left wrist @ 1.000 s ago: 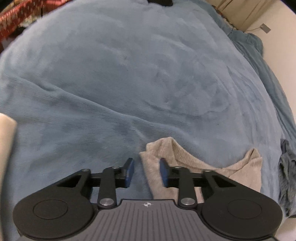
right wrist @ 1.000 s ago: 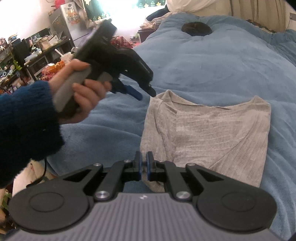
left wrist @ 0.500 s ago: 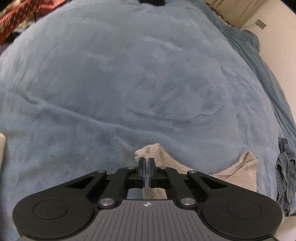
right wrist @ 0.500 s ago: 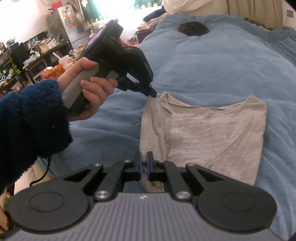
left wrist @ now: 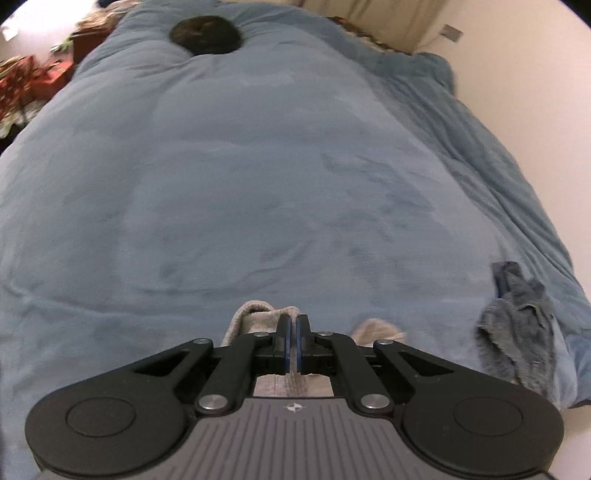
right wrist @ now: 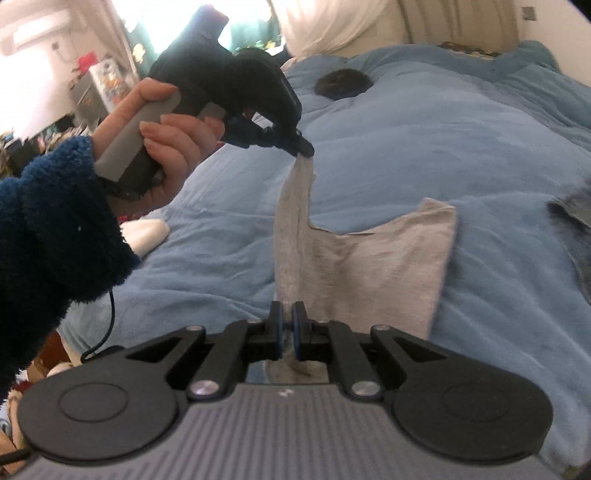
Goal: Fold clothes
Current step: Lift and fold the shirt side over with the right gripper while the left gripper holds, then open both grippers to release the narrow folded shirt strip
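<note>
left hand-held gripper [right wrist: 303, 147] and right hand-held gripper [right wrist: 287, 325] clamped on grey shirt [right wrist: 388, 266]

dim, blurry fisheye views; window [right wrist: 162, 33] glare blown out upper left.

Grey top [right wrist: 373, 266]: ribbed knit cloth, matt. Blue bed cover [left wrist: 258, 177]: soft, plush fleece, matt. Left hand-held gripper [left wrist: 294, 345]: matt black plastic linkage, bright metal pivot pins, blue pads. Sleeve [right wrist: 48, 229] on the person's arm: thick fuzzy dark-blue fleece.
</note>
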Action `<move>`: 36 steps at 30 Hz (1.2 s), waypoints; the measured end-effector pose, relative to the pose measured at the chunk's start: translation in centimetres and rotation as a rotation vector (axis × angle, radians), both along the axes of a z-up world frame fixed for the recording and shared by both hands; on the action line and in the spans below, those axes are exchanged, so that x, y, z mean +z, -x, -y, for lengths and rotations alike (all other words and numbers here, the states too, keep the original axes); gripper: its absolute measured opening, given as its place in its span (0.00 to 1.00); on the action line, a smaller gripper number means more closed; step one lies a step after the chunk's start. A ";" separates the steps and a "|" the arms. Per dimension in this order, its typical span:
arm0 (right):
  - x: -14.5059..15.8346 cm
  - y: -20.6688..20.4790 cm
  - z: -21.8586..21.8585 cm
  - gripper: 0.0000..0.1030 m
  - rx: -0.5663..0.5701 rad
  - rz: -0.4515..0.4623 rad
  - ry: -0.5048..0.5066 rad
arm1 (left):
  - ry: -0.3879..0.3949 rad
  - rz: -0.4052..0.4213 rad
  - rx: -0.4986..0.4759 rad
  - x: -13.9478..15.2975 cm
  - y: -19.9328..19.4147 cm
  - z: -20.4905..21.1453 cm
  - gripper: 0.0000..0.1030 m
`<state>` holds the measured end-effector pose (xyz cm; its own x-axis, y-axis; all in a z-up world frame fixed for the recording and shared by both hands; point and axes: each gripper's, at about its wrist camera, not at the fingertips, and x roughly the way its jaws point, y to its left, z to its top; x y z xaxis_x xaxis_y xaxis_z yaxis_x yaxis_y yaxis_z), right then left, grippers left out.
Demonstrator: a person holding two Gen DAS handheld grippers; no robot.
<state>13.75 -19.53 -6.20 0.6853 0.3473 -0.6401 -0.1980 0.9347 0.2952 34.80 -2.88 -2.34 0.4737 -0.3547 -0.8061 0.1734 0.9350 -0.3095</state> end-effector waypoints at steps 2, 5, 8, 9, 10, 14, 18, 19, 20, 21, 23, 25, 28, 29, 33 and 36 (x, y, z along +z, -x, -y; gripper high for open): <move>-0.1 0.7 1.3 0.05 -0.028 0.000 -0.012 | -0.008 0.010 -0.032 0.3 0.0 2.3 0.03; -0.6 1.4 3.6 0.05 -0.073 -0.013 -0.036 | -0.026 0.007 -0.072 -0.1 -0.2 5.6 0.03; -1.6 1.9 5.5 0.05 -0.122 -0.035 -0.062 | -0.050 -0.015 -0.107 -1.2 -0.5 8.8 0.03; -2.0 1.9 6.0 0.05 -0.136 -0.044 -0.073 | -0.067 -0.027 -0.117 -1.9 -0.7 10.0 0.03; -2.4 2.0 6.5 0.05 -0.152 -0.056 -0.079 | -0.083 -0.040 -0.126 -2.5 -0.9 10.9 0.03; -4.2 2.1 8.5 0.05 -0.201 -0.105 -0.134 | -0.096 -0.131 -0.155 -5.2 -1.8 13.4 0.03; -5.5 2.3 9.3 0.05 -0.218 -0.133 -0.164 | -0.096 -0.166 -0.153 -6.7 -2.1 14.2 0.03; -5.7 2.3 9.4 0.05 -0.220 -0.139 -0.166 | -0.091 -0.176 -0.152 -7.1 -2.3 14.3 0.03; -5.9 2.2 9.4 0.05 -0.221 -0.145 -0.171 | -0.085 -0.186 -0.151 -7.4 -2.5 14.3 0.03; -6.1 2.1 9.5 0.05 -0.222 -0.152 -0.178 | -0.086 -0.190 -0.151 -7.6 -2.5 14.4 0.03; -6.3 1.9 9.5 0.05 -0.222 -0.167 -0.194 | -0.098 -0.191 -0.153 -7.8 -2.6 14.7 0.03; -6.3 1.9 9.4 0.07 -0.222 -0.174 -0.203 | -0.097 -0.185 -0.162 -7.9 -2.5 15.0 0.05; -5.8 2.2 9.5 0.15 -0.231 -0.164 -0.202 | -0.086 -0.177 -0.181 -7.2 -2.1 14.7 0.18; -5.7 2.2 9.5 0.19 -0.231 -0.162 -0.202 | -0.084 -0.175 -0.184 -7.0 -1.9 14.5 0.27; -4.9 2.1 10.1 0.28 -0.237 -0.155 -0.197 | -0.062 -0.175 -0.178 -5.7 -0.7 13.5 0.29; -4.0 2.1 10.8 0.31 -0.250 -0.151 -0.195 | -0.011 -0.200 -0.177 -4.8 0.4 12.1 0.29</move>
<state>11.69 -30.38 -10.21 0.6673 0.3066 -0.6787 0.0893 0.8718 0.4816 34.35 -14.99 -7.12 0.2357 -0.4086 -0.8817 0.2713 0.8989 -0.3441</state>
